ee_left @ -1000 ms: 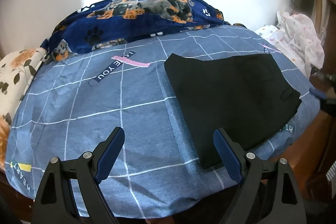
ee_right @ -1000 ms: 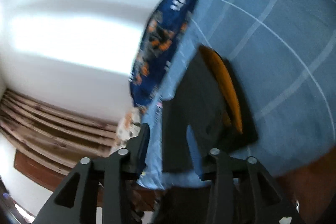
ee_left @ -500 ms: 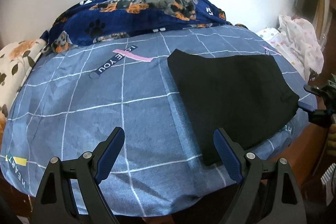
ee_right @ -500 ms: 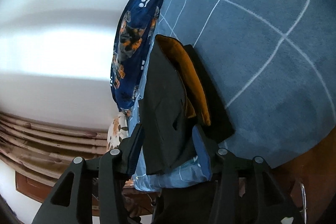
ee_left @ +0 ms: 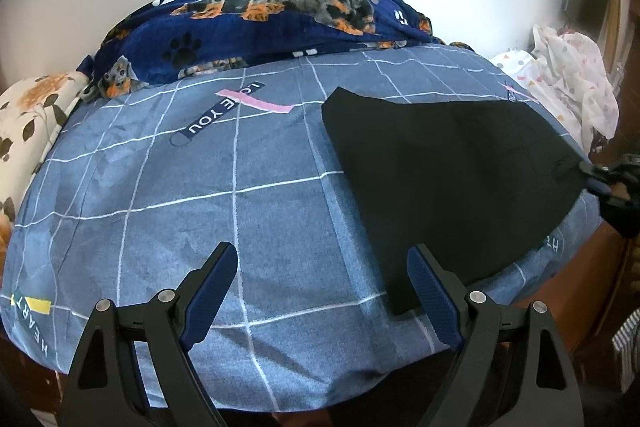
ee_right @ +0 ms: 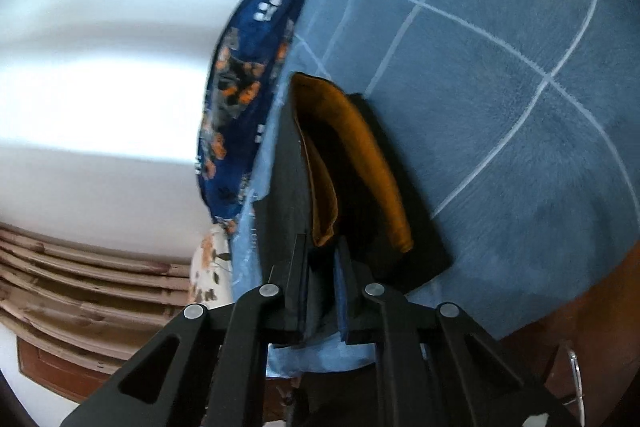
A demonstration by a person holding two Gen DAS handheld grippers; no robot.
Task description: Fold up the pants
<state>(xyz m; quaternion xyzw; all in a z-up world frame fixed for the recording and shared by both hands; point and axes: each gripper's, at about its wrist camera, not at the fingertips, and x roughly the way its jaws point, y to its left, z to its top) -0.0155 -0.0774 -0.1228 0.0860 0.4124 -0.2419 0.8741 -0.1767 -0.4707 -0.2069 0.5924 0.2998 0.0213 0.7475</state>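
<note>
Black pants (ee_left: 440, 179) lie folded flat on the right half of the blue checked bed sheet (ee_left: 200, 195). My left gripper (ee_left: 324, 287) hovers open above the bed's near edge, its right finger beside the pants' near corner, nothing between the pads. My right gripper (ee_left: 592, 175) is at the pants' right corner by the bed edge. In the right wrist view its jaws (ee_right: 322, 255) are closing on the upper black layer of the pants (ee_right: 288, 187) at the waistband. That layer is lifted a little, showing the orange lining (ee_right: 360, 155).
A navy dog-print blanket (ee_left: 272, 23) is heaped along the far side of the bed. A floral pillow (ee_left: 32, 115) lies at the left and a white dotted cloth (ee_left: 568, 79) at the far right. The wooden bed frame (ee_left: 592, 267) shows below the right edge.
The right gripper's jaws have narrowed from wide apart onto the pants' upper waistband layer, and its view has rolled slightly. The left gripper has stayed put and open.
</note>
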